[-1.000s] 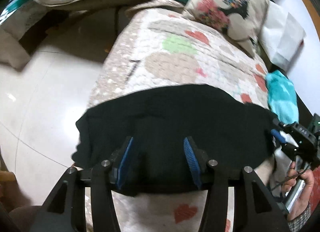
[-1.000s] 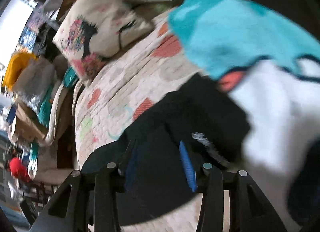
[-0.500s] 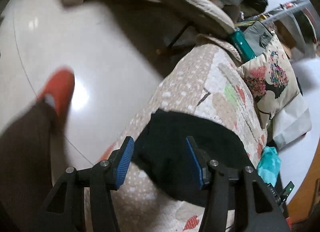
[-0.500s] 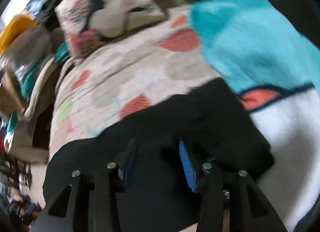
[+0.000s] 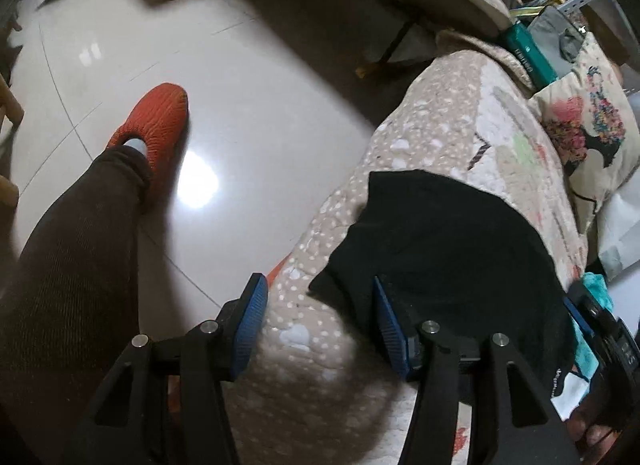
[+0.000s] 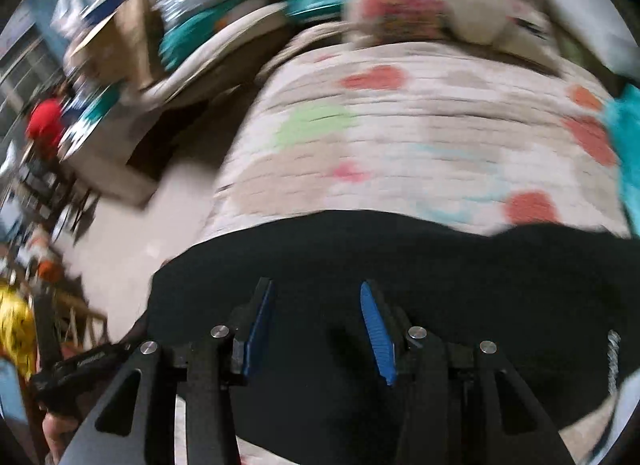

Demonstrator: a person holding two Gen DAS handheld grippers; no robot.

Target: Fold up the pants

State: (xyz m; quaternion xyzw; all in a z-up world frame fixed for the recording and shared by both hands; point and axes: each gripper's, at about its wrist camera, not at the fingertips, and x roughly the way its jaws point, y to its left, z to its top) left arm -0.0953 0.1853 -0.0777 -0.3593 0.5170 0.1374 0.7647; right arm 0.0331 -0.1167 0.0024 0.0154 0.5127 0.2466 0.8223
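black pants (image 5: 448, 249) lie folded on the patterned quilt (image 5: 472, 113), at 3 o'clock in your left view. your left gripper (image 5: 320, 317) has its blue pads (image 5: 251, 325) spread apart, gripping nothing, at the pants' corner. your right gripper (image 6: 316, 321) hangs over the pants (image 6: 440, 265), fingers parted and empty; that view is blurred. your orange shoe (image 5: 154, 117) sits at 10 o'clock on the tiled floor (image 5: 260, 125).

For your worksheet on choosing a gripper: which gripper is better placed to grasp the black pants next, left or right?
Probably the right gripper: it is open with the black pants spread directly beneath and between its fingers. The left gripper, also open, sits off the pants' edge, mostly over the patterned quilt.
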